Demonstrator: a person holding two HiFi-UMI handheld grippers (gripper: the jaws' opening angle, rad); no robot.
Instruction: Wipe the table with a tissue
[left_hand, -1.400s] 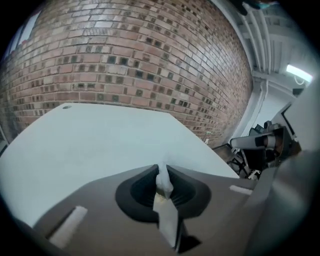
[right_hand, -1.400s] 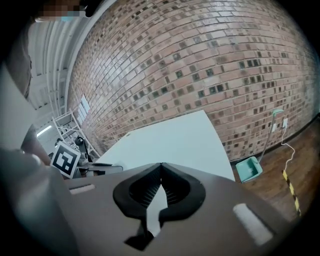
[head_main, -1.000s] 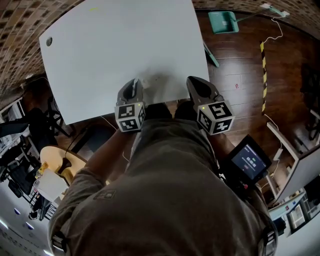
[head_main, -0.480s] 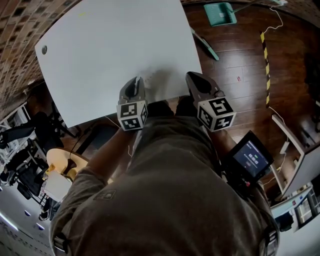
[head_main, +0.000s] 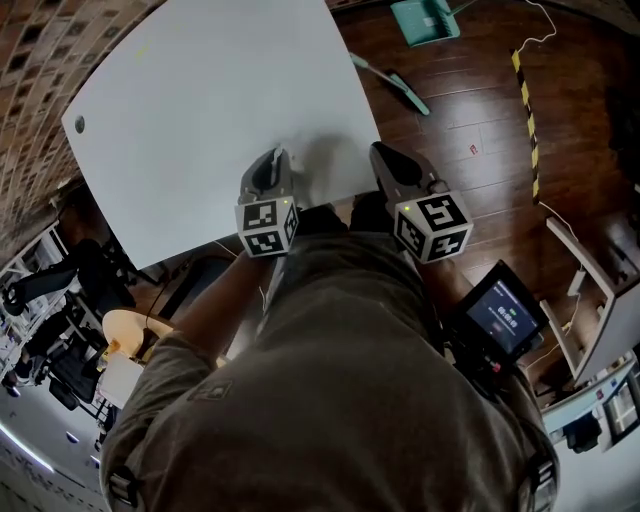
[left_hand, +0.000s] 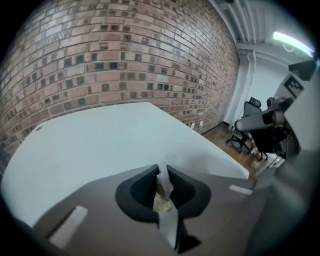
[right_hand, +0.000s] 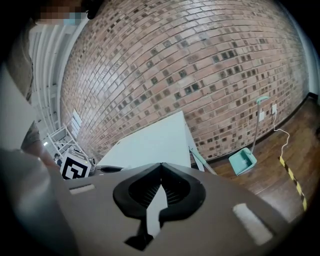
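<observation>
Head view: white desk (head_main: 220, 100); left gripper (head_main: 272, 160) and right gripper (head_main: 385, 158) at its near edge.
Left gripper view: fingers (left_hand: 142, 187) narrow, pinching tissue (left_hand: 164, 184) over the desk's edge.
Right gripper view: fingers (right_hand: 177, 192) together, empty.

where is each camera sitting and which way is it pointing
Head view: on the person's head, looking steeply down at the white table; shows their torso, the left tongs and right tongs.
Left gripper view: rides the left tongs, looking across the table toward a brick wall; its jaws are shut on a tissue.
Right gripper view: rides the right tongs, facing the wall past the table's corner; its jaws are together, empty.
Shared: the green dustpan shows in the head and right gripper views; the table in all three.
</observation>
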